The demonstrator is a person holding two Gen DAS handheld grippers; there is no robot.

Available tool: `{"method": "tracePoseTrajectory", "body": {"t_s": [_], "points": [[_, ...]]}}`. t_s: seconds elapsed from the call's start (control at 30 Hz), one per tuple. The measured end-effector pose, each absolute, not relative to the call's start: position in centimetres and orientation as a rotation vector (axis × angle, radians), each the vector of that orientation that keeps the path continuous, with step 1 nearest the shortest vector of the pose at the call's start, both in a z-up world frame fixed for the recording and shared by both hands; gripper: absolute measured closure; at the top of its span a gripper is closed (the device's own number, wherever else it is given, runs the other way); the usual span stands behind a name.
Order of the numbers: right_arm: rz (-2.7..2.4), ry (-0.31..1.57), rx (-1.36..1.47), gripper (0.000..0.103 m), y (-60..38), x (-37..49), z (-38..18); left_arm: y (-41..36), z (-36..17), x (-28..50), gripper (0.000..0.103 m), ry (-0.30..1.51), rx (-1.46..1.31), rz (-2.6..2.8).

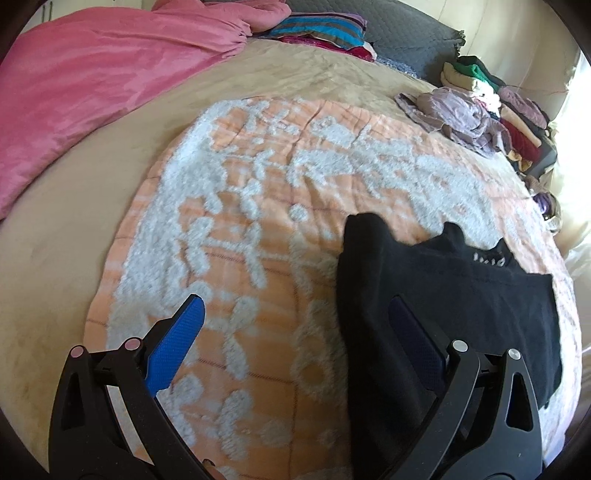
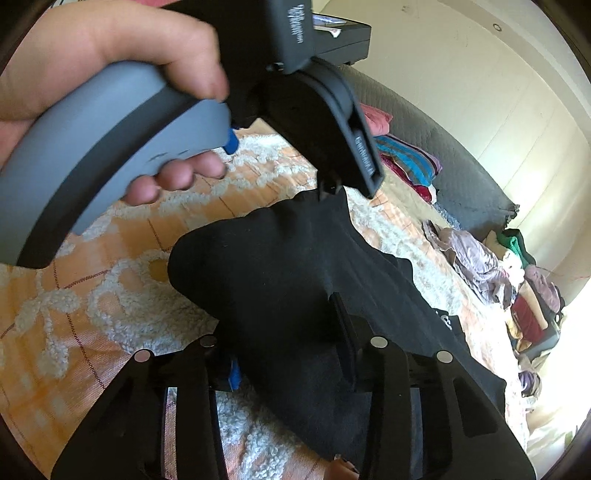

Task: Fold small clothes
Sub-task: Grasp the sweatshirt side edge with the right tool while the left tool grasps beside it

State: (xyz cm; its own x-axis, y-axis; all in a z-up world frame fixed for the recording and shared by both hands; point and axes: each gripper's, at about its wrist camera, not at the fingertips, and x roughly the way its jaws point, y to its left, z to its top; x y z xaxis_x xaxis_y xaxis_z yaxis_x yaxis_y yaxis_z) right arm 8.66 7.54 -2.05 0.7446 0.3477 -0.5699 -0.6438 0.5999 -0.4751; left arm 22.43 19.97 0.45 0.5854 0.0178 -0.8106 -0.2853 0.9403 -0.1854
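A black garment [image 1: 461, 288] lies rumpled on an orange and white fluffy blanket [image 1: 258, 177] on the bed. My left gripper [image 1: 295, 301] stands wide open with nothing between its blue pads; its right finger [image 1: 417, 339] hovers over the garment's left edge. In the right wrist view the black garment [image 2: 280, 258] is bunched between the jaws of my right gripper [image 2: 288, 350], which is shut on it. The cloth hides most of the left finger, leaving a bit of blue pad [image 2: 234, 376] showing. A hand [image 2: 110, 48] holds the left gripper's grey handle [image 2: 110, 147] above the garment's far end.
A pink duvet [image 1: 92, 92] covers the bed's far left. A striped folded stack [image 1: 317, 31] lies by the grey headboard [image 1: 406, 33]. A heap of mixed clothes [image 1: 480, 110] sits at the far right edge. The wall [image 2: 461, 92] runs behind.
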Motion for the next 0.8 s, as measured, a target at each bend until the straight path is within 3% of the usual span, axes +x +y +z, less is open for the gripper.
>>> {"method": "tracePoseTrajectory", "body": {"t_s": [0.27, 0.77, 0.8], "points": [[0.623, 0.426, -0.618, 0.081, 6.4, 8.7, -1.0, 19.8, -1.1, 24.3, 0.010, 0.977, -0.411, 0.090], [0.613, 0.439, -0.499, 0.083, 5.7, 8.4, 0.0, 20.1, -2.5, 24.7, 0.010, 0.963, -0.515, -0.019], [0.611, 0.439, -0.496, 0.083, 5.6, 8.4, 0.0, 20.1, -2.5, 24.7, 0.014, 0.962, -0.535, -0.037]]}}
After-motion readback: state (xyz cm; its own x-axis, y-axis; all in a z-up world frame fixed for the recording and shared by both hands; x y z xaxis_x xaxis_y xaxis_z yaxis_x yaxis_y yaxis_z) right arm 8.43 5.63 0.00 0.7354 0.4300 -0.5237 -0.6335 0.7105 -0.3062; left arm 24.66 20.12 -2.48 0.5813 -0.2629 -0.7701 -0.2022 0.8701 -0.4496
